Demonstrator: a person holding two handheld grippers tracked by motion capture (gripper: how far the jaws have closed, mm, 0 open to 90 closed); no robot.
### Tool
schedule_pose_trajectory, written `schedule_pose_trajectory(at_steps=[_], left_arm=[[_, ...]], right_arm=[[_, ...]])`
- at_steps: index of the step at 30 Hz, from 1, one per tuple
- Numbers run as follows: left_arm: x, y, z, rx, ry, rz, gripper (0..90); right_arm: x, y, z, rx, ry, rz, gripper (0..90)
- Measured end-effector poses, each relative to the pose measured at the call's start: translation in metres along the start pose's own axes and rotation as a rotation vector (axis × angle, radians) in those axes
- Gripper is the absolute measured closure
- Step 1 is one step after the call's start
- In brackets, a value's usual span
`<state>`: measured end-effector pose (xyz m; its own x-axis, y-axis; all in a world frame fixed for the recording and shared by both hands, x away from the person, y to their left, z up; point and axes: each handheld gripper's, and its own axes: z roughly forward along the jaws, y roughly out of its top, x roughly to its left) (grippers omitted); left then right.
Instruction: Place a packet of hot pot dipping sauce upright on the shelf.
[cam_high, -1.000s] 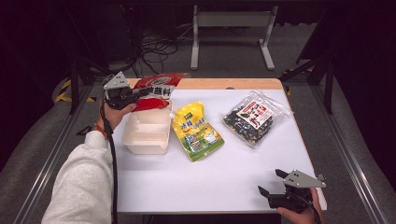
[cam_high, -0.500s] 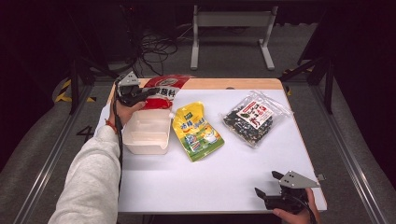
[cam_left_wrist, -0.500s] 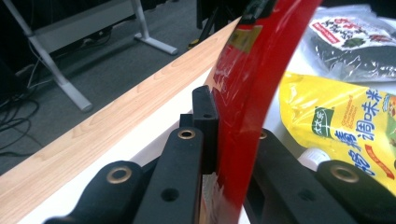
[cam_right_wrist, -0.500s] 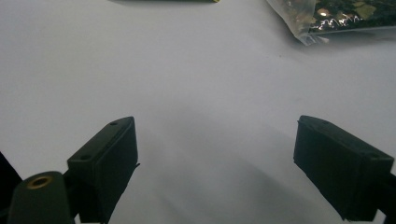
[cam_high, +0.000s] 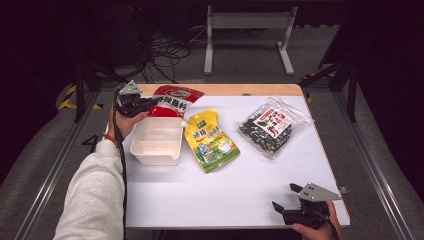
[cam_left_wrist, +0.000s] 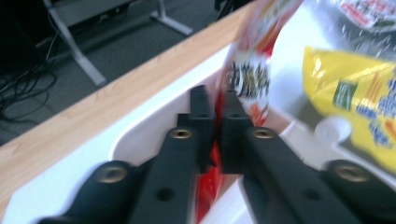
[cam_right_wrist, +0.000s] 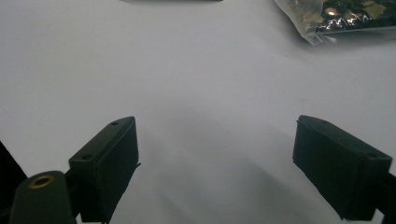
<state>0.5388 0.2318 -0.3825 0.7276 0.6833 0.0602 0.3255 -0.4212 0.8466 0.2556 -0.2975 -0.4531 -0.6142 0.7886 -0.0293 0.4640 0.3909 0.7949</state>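
A red snack packet (cam_high: 175, 99) lies at the back left of the white table (cam_high: 240, 185), just behind a white plastic tray (cam_high: 156, 141). My left gripper (cam_high: 149, 103) is shut on that packet's left edge. The left gripper view shows both black jaws (cam_left_wrist: 217, 107) pressed together on the red packet (cam_left_wrist: 243, 77). A yellow pouch (cam_high: 211, 140) with a white spout lies right of the tray. My right gripper (cam_high: 283, 199) rests near the table's front right edge, open with nothing between its fingers (cam_right_wrist: 109, 158).
A clear bag of dark snacks (cam_high: 270, 125) lies at the back right, and its corner (cam_right_wrist: 336, 18) appears in the right gripper view. A wooden strip (cam_high: 235, 90) borders the table's far side. A metal stand and cables sit on the floor beyond.
My left gripper has moved a little rightward and down with the red packet, which now lies flatter behind the tray. The right gripper has stayed in place.
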Motion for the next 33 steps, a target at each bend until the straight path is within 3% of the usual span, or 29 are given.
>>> schedule_pose_trajectory(at_steps=[3, 5, 7, 10, 12, 21, 24, 33], left_arm=[[0.001, -0.004, 0.004, 0.035, 0.015, -0.01, 90.0], [0.006, -0.01, 0.005, 0.026, 0.009, -0.051, 89.9], [0.008, -0.014, 0.005, 0.023, 0.003, -0.064, 89.9], [0.007, -0.015, 0.005, 0.023, 0.014, -0.049, 89.6], [0.005, -0.015, 0.004, 0.013, 0.014, -0.066, 87.4], [0.004, -0.021, -0.022, -0.045, 0.04, -0.079, 76.2], [-0.003, -0.023, -0.037, -0.067, 0.07, -0.07, 72.8], [-0.042, -0.025, -0.072, -0.143, 0.076, -0.008, 59.9]], right_arm=[[0.0, 0.001, 0.001, 0.005, -0.004, -0.003, 15.0], [0.0, 0.001, 0.001, 0.005, -0.004, 0.0, 15.2], [0.0, 0.002, 0.001, 0.004, -0.002, -0.003, 15.3], [-0.001, 0.003, 0.002, 0.003, -0.003, 0.001, 15.8], [-0.002, 0.003, 0.002, 0.006, -0.003, 0.004, 16.2], [-0.008, 0.008, 0.008, 0.011, 0.006, -0.003, 18.6], [-0.012, 0.011, 0.009, 0.006, 0.009, -0.001, 19.6], [-0.02, 0.017, 0.01, -0.011, 0.026, -0.002, 22.9]])
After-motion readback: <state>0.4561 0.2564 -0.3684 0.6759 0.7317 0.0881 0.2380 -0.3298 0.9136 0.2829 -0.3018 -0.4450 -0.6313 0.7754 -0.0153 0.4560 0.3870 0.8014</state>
